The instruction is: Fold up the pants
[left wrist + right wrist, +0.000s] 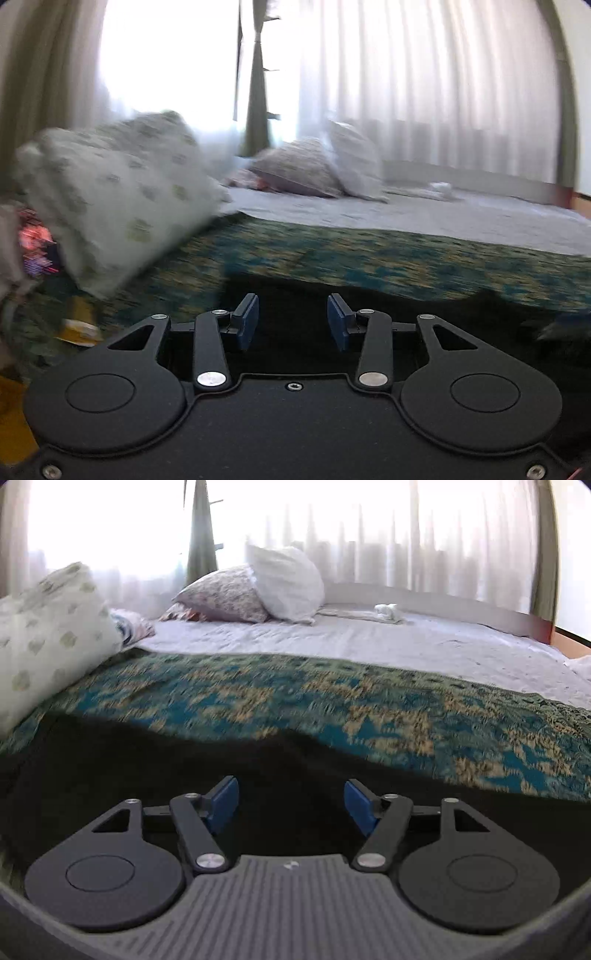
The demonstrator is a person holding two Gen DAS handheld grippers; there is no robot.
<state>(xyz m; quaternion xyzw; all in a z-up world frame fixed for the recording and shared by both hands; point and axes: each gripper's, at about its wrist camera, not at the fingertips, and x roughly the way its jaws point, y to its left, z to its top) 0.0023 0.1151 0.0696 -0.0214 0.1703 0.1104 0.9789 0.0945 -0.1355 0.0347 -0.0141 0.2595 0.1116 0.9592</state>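
A bed (pixel 332 642) by bright curtained windows carries a teal patterned blanket (pixel 332 701), with the black pants (pixel 147 760) spread along its near edge. The left gripper (pixel 291 321) and right gripper (pixel 291 805) hover over them, jaws parted and empty. Black cloth hides its seams, so a pinch could take one layer or snag the blanket, skewing the fold.

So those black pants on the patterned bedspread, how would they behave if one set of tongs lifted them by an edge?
The black pants lie in soft humps with a wavy far edge, so they look floppy and would likely drape and sag. Lying on the woven teal bedspread, they would probably drag and bunch if pushed. Both the left tongs and the right tongs are open above them.
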